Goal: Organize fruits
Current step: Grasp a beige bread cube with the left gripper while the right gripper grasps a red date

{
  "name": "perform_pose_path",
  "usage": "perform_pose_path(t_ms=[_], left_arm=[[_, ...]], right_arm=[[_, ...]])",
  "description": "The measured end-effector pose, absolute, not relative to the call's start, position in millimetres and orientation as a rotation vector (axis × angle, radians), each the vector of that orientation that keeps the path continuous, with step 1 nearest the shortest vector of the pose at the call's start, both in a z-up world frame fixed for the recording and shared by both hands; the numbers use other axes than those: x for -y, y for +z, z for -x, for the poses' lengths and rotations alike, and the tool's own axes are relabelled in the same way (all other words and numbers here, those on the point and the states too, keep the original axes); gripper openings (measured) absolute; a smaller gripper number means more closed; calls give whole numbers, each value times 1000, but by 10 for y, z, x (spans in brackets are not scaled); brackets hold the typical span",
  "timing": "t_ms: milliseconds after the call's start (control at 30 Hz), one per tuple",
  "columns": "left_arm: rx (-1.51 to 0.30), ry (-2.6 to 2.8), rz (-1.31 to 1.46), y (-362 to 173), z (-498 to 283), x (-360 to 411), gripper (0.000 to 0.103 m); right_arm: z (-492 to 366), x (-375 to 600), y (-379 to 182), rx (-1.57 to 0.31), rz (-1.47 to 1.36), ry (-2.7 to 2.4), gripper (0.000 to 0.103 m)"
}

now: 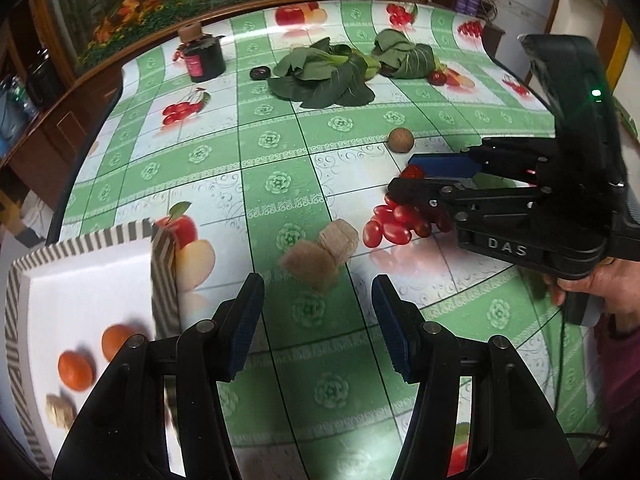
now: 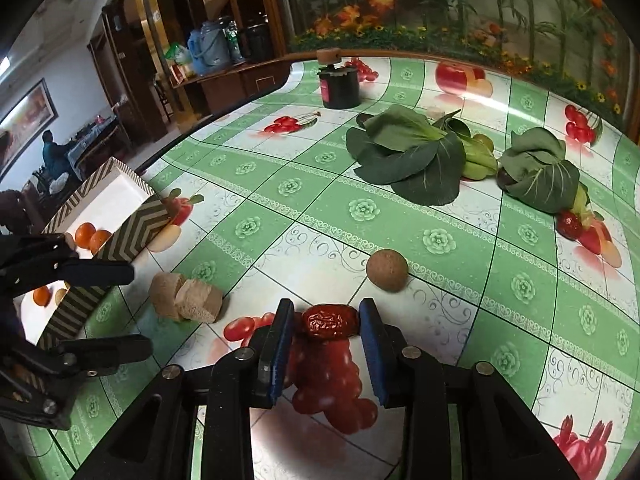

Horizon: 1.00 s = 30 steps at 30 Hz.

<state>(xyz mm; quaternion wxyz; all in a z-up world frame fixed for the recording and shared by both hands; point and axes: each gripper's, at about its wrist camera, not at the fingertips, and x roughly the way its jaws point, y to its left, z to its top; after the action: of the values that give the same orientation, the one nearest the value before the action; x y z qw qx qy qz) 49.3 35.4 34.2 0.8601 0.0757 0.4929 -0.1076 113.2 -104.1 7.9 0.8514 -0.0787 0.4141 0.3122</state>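
Wrinkled and dark red, a dried date [image 2: 329,322] sits between the blue pads of the right gripper [image 2: 326,326], which are closed onto its two ends just above the printed tablecloth [image 2: 360,208]; whether the date is already lifted clear of the cloth is hard to judge. The left gripper [image 1: 318,320] stands apart with nothing between its pads, hovering over two tan rusk-like pieces [image 1: 320,254] that lie side by side near the striped tray [image 1: 24,280]. By my reading the sorting is partly done: the tray already holds at least two small oranges [image 1: 76,364] and a pale brown lump that blur makes hard to name, and the right wrist view hints at a third orange behind the left gripper. Left on the table are a round brown fruit [image 2: 387,271], a red fruit [image 2: 570,225] beside the far leafy greens [image 2: 412,160], and a dark roundish thing next to the nearer bunch in the left view that I cannot identify. Printed cherries and tomatoes on the cloth confuse matters, especially under the right gripper. A dark jar [image 2: 340,86] stands at the far edge. Much of the tray is cut off by the frame edge and by the grippers' arms.
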Motion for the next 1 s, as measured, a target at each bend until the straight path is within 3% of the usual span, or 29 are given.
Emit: perform_pose_path(t_ms=[367,467,1000], left_arm=[[-1042,-274,-214,204,-648,-251,55],[-1045,-276,-199,172,-640,-286,35],[-990,-231,-117,386,-102,-430,35]], right_arm=[[-1086,1095,84,-877,133,658,28],[-1067,1133,91,-887,116,655,28],[-599,1206,178,-898,73,672,28]])
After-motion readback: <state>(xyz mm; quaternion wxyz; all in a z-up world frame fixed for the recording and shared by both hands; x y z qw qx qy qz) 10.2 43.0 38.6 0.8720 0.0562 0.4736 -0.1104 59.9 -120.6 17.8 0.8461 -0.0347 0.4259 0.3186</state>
